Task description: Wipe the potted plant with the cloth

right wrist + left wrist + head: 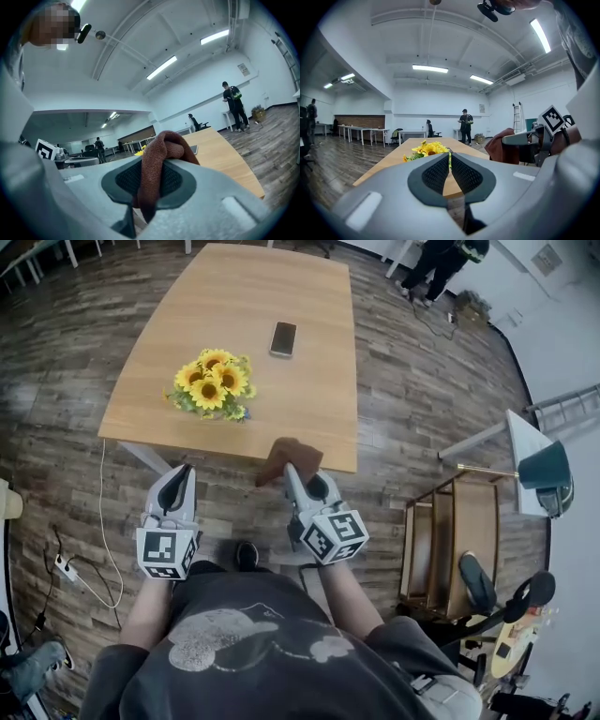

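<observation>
Nubbly brown knitted cloth (159, 150), smooth matt light-wood table (309, 381), wood-plank floor (412, 390), matt grey plastic left tool (450, 160).

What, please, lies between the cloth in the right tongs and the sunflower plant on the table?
Only bare tabletop; the head view shows nothing between the cloth and the sunflower plant.
</observation>
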`<state>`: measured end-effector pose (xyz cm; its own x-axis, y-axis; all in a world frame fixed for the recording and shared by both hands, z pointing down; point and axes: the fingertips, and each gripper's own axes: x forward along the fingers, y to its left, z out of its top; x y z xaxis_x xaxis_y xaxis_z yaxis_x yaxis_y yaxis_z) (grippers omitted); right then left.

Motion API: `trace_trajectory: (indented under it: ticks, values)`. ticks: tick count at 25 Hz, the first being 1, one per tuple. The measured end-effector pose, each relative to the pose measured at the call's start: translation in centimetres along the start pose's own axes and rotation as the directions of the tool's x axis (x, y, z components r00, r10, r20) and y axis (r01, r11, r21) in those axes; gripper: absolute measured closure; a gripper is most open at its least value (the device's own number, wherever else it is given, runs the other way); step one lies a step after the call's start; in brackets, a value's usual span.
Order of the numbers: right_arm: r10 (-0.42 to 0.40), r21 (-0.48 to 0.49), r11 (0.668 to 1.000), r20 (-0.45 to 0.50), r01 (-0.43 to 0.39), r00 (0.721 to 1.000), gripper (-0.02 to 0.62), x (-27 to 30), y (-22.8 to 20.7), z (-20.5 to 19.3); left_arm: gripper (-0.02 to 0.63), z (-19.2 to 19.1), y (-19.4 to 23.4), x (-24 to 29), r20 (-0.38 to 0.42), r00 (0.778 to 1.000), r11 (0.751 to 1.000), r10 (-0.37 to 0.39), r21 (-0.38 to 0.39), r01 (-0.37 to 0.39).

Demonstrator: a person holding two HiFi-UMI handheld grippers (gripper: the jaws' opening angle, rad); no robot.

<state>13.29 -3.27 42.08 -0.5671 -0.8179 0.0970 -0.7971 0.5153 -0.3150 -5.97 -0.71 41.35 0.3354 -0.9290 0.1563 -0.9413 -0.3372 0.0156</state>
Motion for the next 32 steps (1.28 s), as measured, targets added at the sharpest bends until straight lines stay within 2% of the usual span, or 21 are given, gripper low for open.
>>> trace_trajectory:
  ticks: [5, 9, 11, 14, 19, 23, 27, 31, 32]
  values:
    - [0.006, 0.012, 1.000, -0.007, -0.006, 1.000, 0.543, 1.7, -1.1, 0.3, 0.555, -0.5, 0.5, 1.9, -0.025, 1.000, 1.000, 0.003, 0.022, -0.003]
    - [-0.014, 0.022, 1.000, -0.021, 0.014, 1.000, 0.543, 3.1, -1.6, -0.1, 0.514, -1.6, 1.7, 3.7, -0.053, 0.998, 0.999, -0.017, 0.027, 0.018]
    - [-0.032, 0.022, 0.999, -0.026, 0.033, 0.999, 0.543, 3.6, -2.0, -0.1, 0.495, -2.3, 2.3, 4.7, -0.065, 0.998, 0.999, -0.027, 0.019, 0.028]
    - [-0.076, 0.021, 0.997, -0.026, 0.077, 0.997, 0.543, 4.6, -3.0, 0.1, 0.429, -3.5, 2.8, 6.4, -0.091, 0.994, 0.998, -0.057, 0.017, 0.059]
    - [-0.145, 0.011, 0.989, 0.003, 0.145, 0.989, 0.543, 6.5, -5.0, 1.9, 0.379, -5.9, 4.5, 9.1, -0.127, 0.987, 0.992, -0.097, 0.064, 0.106]
    - [-0.186, 0.006, 0.983, 0.018, 0.186, 0.982, 0.543, 8.2, -6.2, 2.9, 0.302, -7.9, 5.1, 11.0, -0.165, 0.976, 0.985, -0.140, 0.079, 0.154]
    - [-0.206, 0.003, 0.979, -0.002, 0.206, 0.979, 0.543, 9.8, -6.1, 2.3, 0.210, -10.6, 5.4, 12.6, -0.205, 0.960, 0.978, -0.193, 0.044, 0.206]
    - [-0.223, -0.008, 0.975, -0.034, 0.223, 0.974, 0.543, 10.8, -5.8, 1.6, 0.071, -11.6, 6.6, 14.9, -0.201, 0.963, 0.979, -0.177, 0.064, 0.194]
    - [-0.230, -0.009, 0.973, -0.037, 0.230, 0.972, 0.543, 11.0, -5.9, 1.5, 0.069, -11.6, 6.8, 15.5, -0.195, 0.964, 0.978, -0.179, 0.070, 0.196]
